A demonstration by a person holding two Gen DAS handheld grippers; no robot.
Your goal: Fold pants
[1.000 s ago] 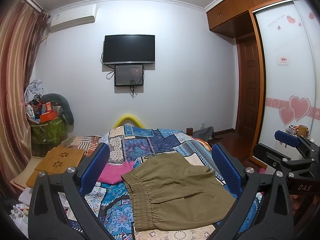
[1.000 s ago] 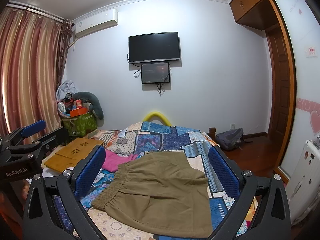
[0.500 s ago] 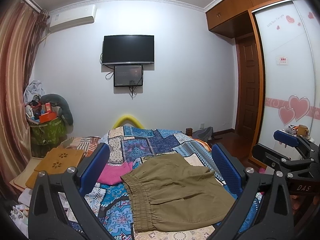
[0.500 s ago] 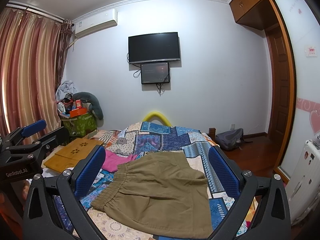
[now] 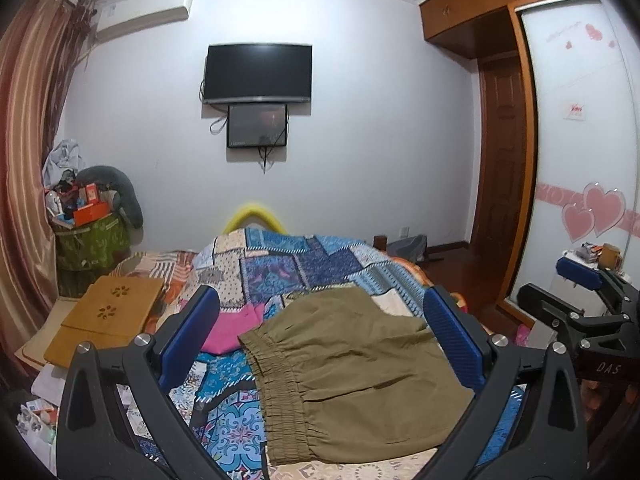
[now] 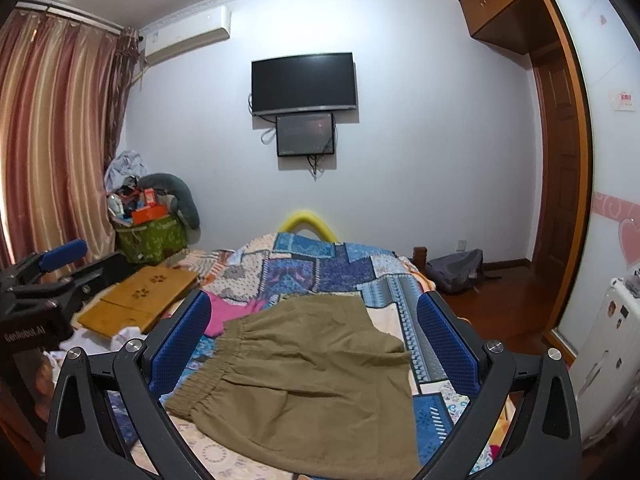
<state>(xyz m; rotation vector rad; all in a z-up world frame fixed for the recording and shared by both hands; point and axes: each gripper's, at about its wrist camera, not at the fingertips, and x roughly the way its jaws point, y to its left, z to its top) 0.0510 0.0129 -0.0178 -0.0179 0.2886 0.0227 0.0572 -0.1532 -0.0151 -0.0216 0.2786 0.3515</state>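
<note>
Lying flat on the patchwork quilt, olive shorts sit below both grippers, left gripper and right gripper, jaws wide apart, empty.

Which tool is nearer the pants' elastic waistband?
Left, by a modest margin. The left tool hovers open roughly over the waistband; the right tool, also open, hovers further toward the pants' leg side.

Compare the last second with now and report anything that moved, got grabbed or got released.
Nothing visibly changed. Both grippers, the left gripper and the right gripper, hang open above the olive pants, gripping nothing. The pants lie flat on the patterned bedspread as before, waistband toward the left, with the pink garment beside them.
</note>
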